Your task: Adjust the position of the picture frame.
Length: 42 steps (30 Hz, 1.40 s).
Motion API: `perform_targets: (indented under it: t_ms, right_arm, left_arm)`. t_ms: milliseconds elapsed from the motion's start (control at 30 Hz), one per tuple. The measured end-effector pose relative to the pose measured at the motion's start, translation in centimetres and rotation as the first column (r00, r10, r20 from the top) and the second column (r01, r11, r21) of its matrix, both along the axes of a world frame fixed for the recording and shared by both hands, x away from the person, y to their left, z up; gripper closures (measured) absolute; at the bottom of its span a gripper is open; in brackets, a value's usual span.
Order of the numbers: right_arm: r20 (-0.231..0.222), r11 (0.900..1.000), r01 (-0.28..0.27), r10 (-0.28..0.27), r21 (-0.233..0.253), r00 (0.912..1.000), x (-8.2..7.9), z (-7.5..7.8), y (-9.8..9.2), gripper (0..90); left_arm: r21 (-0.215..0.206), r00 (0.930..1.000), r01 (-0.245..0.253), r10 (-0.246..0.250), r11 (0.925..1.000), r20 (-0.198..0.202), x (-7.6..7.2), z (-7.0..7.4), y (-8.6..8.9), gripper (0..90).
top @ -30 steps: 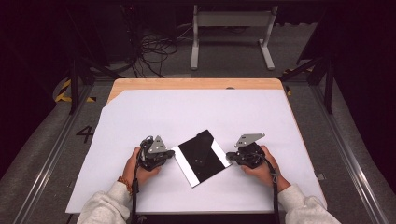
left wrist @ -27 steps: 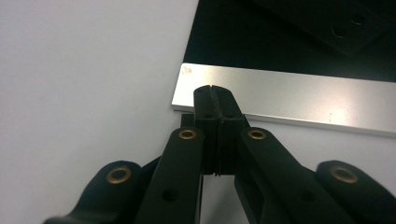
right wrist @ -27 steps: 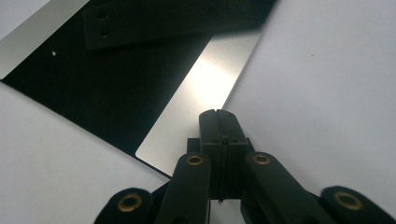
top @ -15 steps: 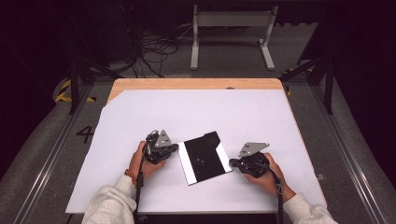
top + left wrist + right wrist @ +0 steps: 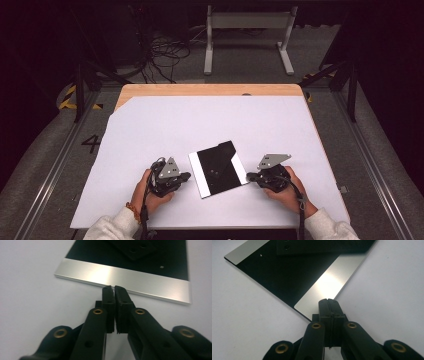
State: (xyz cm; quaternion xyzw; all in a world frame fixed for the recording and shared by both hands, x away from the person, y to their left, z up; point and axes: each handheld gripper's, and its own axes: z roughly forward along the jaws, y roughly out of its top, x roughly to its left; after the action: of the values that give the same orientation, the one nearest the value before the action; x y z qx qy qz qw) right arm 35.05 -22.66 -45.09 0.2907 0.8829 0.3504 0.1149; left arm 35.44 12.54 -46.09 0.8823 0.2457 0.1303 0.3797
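Flat on the white tabletop [image 5: 165, 125], between the two grippers, lies a thin black plate [image 5: 218, 169] with a bright silver band along each side; it looks stiff, smooth and slippery, with little to catch but its thin edges, so I would nudge or lift it by those silver borders. Both the left gripper [image 5: 114, 288] and the right gripper [image 5: 328, 300] are clenched with nothing between the jaws, each tip just at a silver edge. No writing can be read on the plate.
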Motion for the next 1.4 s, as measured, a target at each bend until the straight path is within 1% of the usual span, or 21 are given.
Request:
perform_targets:
  t_ms: [33,100,133,200,333,400,467,533,567,633,700,733,800,867,933,1033,1067,1133,1200,1333,1400]
  right_arm:
    - [-0.010,1.000,-0.003,0.003,0.003,0.9999,0.0,0.0,-0.1,90.0]
    - [-0.032,1.000,-0.015,0.015,-0.001,0.9994,0.1,0.1,-0.1,90.0]
    - [-0.037,1.000,-0.015,0.015,-0.002,0.9992,0.1,0.2,-0.1,90.0]
    - [-0.036,1.000,-0.016,0.016,-0.003,0.9992,0.1,0.2,-0.1,90.0]
    - [-0.034,1.000,-0.019,0.020,0.013,0.9992,-0.1,0.0,-0.2,90.0]
    - [-0.011,1.000,-0.028,0.028,-0.004,0.9995,-0.6,0.1,-0.1,90.0]
    - [-0.027,0.999,-0.040,0.041,0.011,0.9988,-0.9,0.0,-0.3,90.0]
    - [-0.045,0.999,-0.043,0.045,0.033,0.9980,-1.0,-0.1,-0.6,90.0]
    - [-0.044,0.998,-0.044,0.045,0.037,0.9980,-1.1,-0.1,-0.6,90.0]
    - [-0.029,0.999,-0.052,0.053,0.015,0.9982,-1.2,0.0,-0.4,90.0]
    - [-0.029,0.998,-0.053,0.053,0.024,0.9981,-1.2,-0.1,-0.5,90.0]
    - [-0.036,0.998,-0.053,0.054,0.034,0.9979,-1.2,-0.1,-0.6,90.0]
    - [-0.039,0.998,-0.055,0.056,0.040,0.9976,-1.1,-0.2,-0.7,90.0]
    - [-0.026,0.997,-0.067,0.067,0.032,0.9974,-1.2,-0.2,-0.6,90.0]
    - [-0.018,0.997,-0.075,0.076,0.026,0.9970,-1.3,-0.2,-0.6,90.0]
    - [-0.010,0.995,-0.101,0.101,0.021,0.9948,-1.3,-0.1,-0.6,90.0]
    - [-0.012,0.994,-0.105,0.105,0.025,0.9944,-1.3,-0.1,-0.6,90.0]
    - [-0.005,0.993,-0.114,0.114,0.026,0.9934,-1.3,-0.2,-0.6,90.0]
    - [-0.009,0.993,-0.118,0.119,0.028,0.9929,-1.4,-0.2,-0.7,90.0]
    - [-0.008,0.992,-0.124,0.124,0.034,0.9923,-1.4,-0.2,-0.7,90.0]
    - [0.001,0.993,-0.119,0.119,0.027,0.9929,-1.5,-0.2,-0.5,90.0]
  left_arm:
    - [0.008,1.0000,-0.001,0.001,1.0000,-0.005,0.6,-0.1,-0.2,85.4]
    - [0.026,0.9996,-0.028,0.028,0.9993,0.004,1.7,-0.4,-0.5,86.4]
    - [0.000,0.9997,-0.023,0.023,0.9997,-0.010,2.2,-0.5,-0.5,86.7]
    - [-0.008,0.9996,-0.022,0.022,0.9997,-0.020,2.7,-0.5,-0.6,87.5]
    - [0.003,0.9996,-0.028,0.028,0.9996,-0.009,3.5,-0.5,-0.8,89.7]
    - [-0.018,0.9990,-0.037,0.036,0.9992,-0.025,3.9,-0.6,-0.6,89.7]
    - [0.000,0.9995,-0.032,0.032,0.9995,-0.007,4.2,-0.5,-0.7,89.8]
    - [-0.019,0.9988,-0.029,0.028,0.9994,-0.040,4.7,-0.5,-0.6,89.8]
    - [-0.033,0.9976,-0.031,0.029,0.9990,-0.062,5.1,-0.5,-0.5,89.8]
    - [-0.028,0.9981,-0.037,0.035,0.9989,-0.051,5.5,-0.5,-0.6,89.8]
    - [-0.012,0.9991,-0.033,0.033,0.9994,-0.026,5.8,-0.4,-0.9,89.9]
    - [-0.018,0.9982,-0.033,0.032,0.9993,-0.050,6.0,-0.4,-1.0,90.0]
    - [-0.016,0.9979,-0.030,0.029,0.9994,-0.057,6.3,-0.3,-1.1,89.9]
    - [-0.010,0.9985,-0.036,0.035,0.9993,-0.043,6.6,-0.3,-1.3,90.0]
    - [-0.022,0.9983,-0.033,0.032,0.9992,-0.049,7.1,-0.4,-1.4,90.0]
    - [-0.017,0.9989,-0.029,0.028,0.9994,-0.037,7.4,-0.4,-1.7,90.0]
    - [-0.020,0.9983,-0.028,0.027,0.9994,-0.052,7.7,-0.3,-1.8,90.0]
    - [-0.027,0.9980,-0.027,0.025,0.9993,-0.059,8.2,-0.3,-2.1,90.0]
    - [-0.033,0.9983,-0.031,0.029,0.9990,-0.049,8.6,-0.4,-2.5,90.0]
    - [-0.022,0.9987,-0.034,0.033,0.9992,-0.038,9.1,-0.4,-3.2,90.0]
    - [-0.025,0.9987,-0.036,0.035,0.9990,-0.038,9.1,-0.4,-3.2,89.9]
